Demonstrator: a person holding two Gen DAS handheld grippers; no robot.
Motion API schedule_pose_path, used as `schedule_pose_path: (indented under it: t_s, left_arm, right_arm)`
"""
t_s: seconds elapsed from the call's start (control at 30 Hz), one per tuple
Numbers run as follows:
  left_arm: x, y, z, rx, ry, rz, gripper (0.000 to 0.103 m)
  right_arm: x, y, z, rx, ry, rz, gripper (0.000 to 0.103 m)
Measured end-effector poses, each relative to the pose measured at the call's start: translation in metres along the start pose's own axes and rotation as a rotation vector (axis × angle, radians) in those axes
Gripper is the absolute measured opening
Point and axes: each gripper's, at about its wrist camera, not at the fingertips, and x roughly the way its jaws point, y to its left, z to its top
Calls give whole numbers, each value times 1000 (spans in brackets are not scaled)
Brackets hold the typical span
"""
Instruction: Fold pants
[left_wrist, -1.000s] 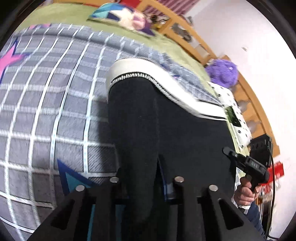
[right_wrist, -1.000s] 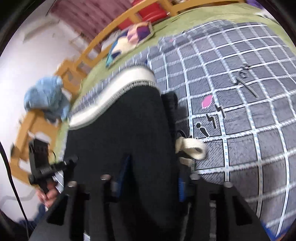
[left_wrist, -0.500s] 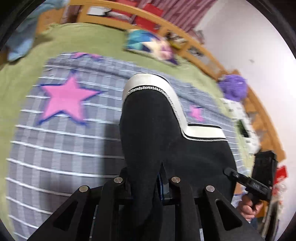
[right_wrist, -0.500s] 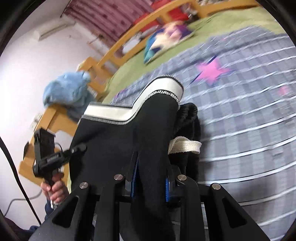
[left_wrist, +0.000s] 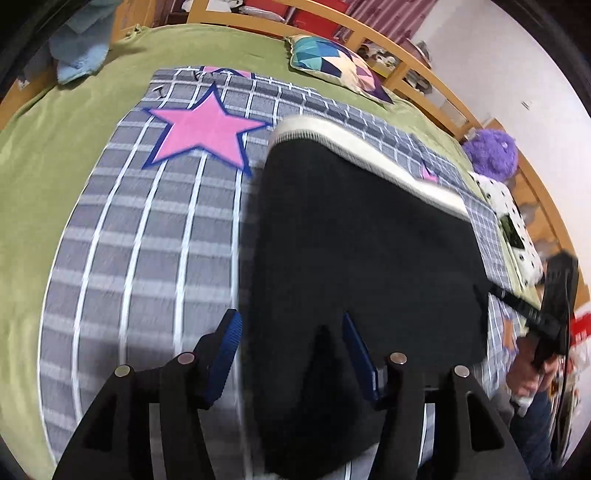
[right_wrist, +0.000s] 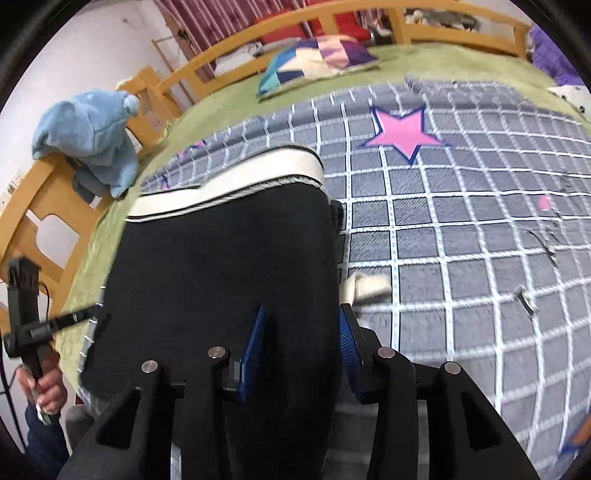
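Black pants (left_wrist: 351, 240) with a white band (left_wrist: 369, 158) lie folded on the grey checked blanket (left_wrist: 147, 258). My left gripper (left_wrist: 291, 332) hovers over their near edge with its jaws opening. The cloth lies between the blue pads (left_wrist: 225, 347), and the left one stands clear of it. In the right wrist view the pants (right_wrist: 221, 258) fill the gap of my right gripper (right_wrist: 301, 325). Its jaws are opening too, and its pads (right_wrist: 255, 343) flank the cloth loosely. A white drawstring (right_wrist: 365, 286) sticks out beside the pants.
The blanket with pink stars (right_wrist: 402, 133) covers a green bedspread (left_wrist: 55, 147) inside a wooden bed frame (right_wrist: 44, 221). A patterned pillow (left_wrist: 336, 62), a blue plush (right_wrist: 88, 136), a purple plush (left_wrist: 491, 151) and a spotted cushion (left_wrist: 513, 221) lie around the edges.
Both grippers held pinched folds of the black cloth before; now both pairs of jaws have spread. The pants have dropped flat onto the blanket, and both views have swung across the bed.
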Motion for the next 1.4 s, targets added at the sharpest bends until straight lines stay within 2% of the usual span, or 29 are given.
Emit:
schedule_pose_path:
  t_s: [0.07,0.2,0.27,0.3,0.33,0.37,0.4,0.47,0.57,0.63,0.67,0.7,0.8,0.83,0.9,1.0,1.07,1.1,1.13,1.17,1.27,1.33,1.4]
  left_arm:
    - [-13,7,-23,17,16,-23,55]
    - [-29,12,-74,27,32,-96,56]
    - [-23,5,-84,44,52,-85,55]
    - [-18,0,-86,53,44,-68,54]
    - [-14,-7,-84,65,20,-40,54]
    - [-12,-10,-81,65,-13,-5,37]
    - [-10,-13,-77,57,-46,32,9]
    - [-5,-18,-66,47,-64,60,10]
    - [-8,-20,-62,36,-46,69,10]
    - [-11,-17,-67,59,2,71,13]
    - [-13,-15,-71,65,23,71,21]
    - [-17,-9,-78,72,50,65,32]
    - [-32,4,-89,55,34,89,46]
    - [-37,7,-90,51,28,93,48]
    - [-47,14,-89,25,7,94,54]
    - [-57,20,-75,-29,-29,66,55]
    - [-61,19,-64,-39,-49,45,55]
    - [-63,15,-56,-36,-65,34,55]
    - [-63,10,-47,-28,-81,25,55]
    - [-63,6,-42,-22,-92,17,55]
    - [-54,-13,-22,13,-120,-6,57]
    - [-39,-25,-17,41,-104,-2,57]
    - [-21,-33,-24,72,-71,24,57]
  right_arm:
    - [-18,4,-17,-16,-24,-7,41]
    - [-33,-1,-53,-1,-8,16,41]
    - [-34,-2,-71,9,-3,4,41]
    - [-32,-2,-78,19,4,1,37]
    - [-28,-3,-83,33,16,-5,25]
    - [-23,-4,-90,48,29,-10,20]
    - [-19,-4,-94,45,31,-25,13]
    - [-11,-1,-100,20,48,-97,9]
    - [-16,3,-97,5,60,-97,9]
    - [-28,3,-90,-16,61,-70,14]
    - [-35,2,-86,-15,46,-43,14]
    - [-43,0,-81,-13,16,-17,15]
    - [-58,1,-59,-8,-72,17,39]
    - [-58,1,-49,-5,-102,13,43]
    - [-50,1,-29,8,-142,0,43]
    - [-15,-2,3,63,-145,-8,41]
    - [15,-3,14,83,-108,-4,15]
    - [26,0,17,59,-98,-33,12]
    - [33,4,18,7,-122,-81,11]
    - [34,3,17,1,-127,-90,11]
    - [31,-11,18,91,-107,-36,12]
    - [25,-5,14,60,-102,-72,20]
    - [12,4,7,21,-112,-111,22]
